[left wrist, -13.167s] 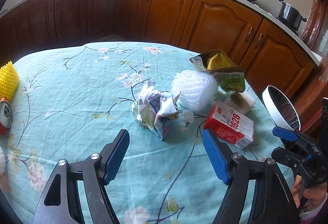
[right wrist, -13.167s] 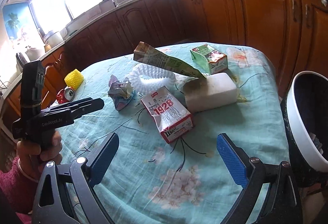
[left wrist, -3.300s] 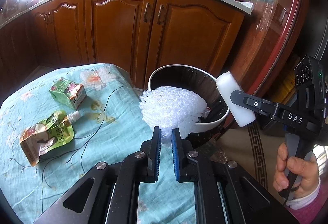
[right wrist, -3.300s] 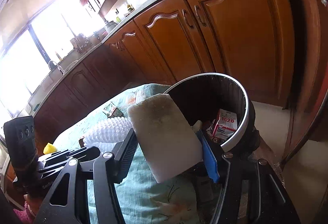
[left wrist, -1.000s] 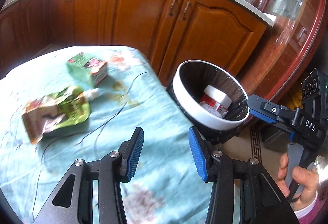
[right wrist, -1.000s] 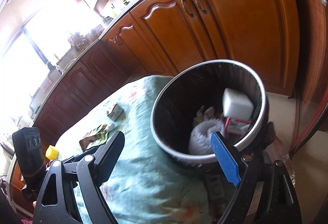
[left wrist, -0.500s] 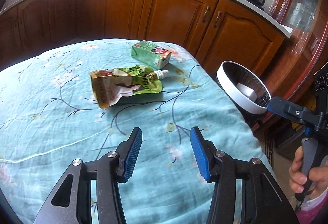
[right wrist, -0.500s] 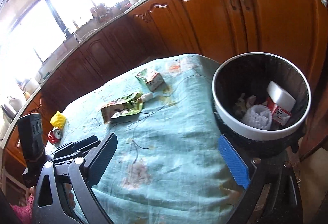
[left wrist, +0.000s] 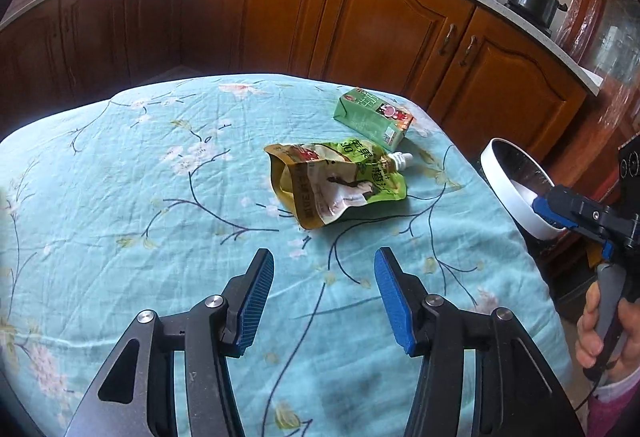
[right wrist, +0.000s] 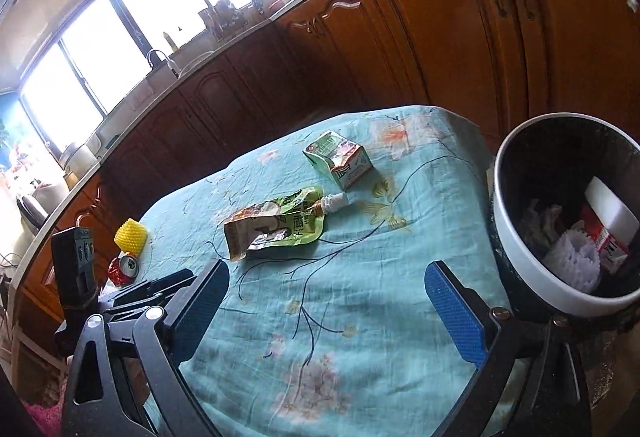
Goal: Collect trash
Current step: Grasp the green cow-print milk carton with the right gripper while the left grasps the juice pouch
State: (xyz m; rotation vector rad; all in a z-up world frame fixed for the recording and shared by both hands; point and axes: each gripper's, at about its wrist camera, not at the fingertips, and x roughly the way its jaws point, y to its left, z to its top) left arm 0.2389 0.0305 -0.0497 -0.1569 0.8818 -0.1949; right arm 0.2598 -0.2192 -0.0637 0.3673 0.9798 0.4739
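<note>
Both the left gripper [left wrist: 324, 287] and the right gripper [right wrist: 328, 301] are held spread and empty above the table [left wrist: 120, 177]. A green pouch [left wrist: 340, 185] and a green carton [left wrist: 374, 117] are seen lying near each other on the cloth, while the trash bin [right wrist: 520, 257] beside the table's edge is partly filled.

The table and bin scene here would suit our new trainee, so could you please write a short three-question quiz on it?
1. True or false: both the left gripper and the right gripper are open and hold nothing.
2. Which item lies nearest the left gripper? A) green carton B) green pouch C) red can
3. Fill in: the white foam block sits inside the ____.

Key:
1. True; both sets of jaws stand apart over the tablecloth.
2. B; the pouch lies just ahead of its fingertips.
3. Trash bin, along with a white foam net and a red-and-white carton.
</note>
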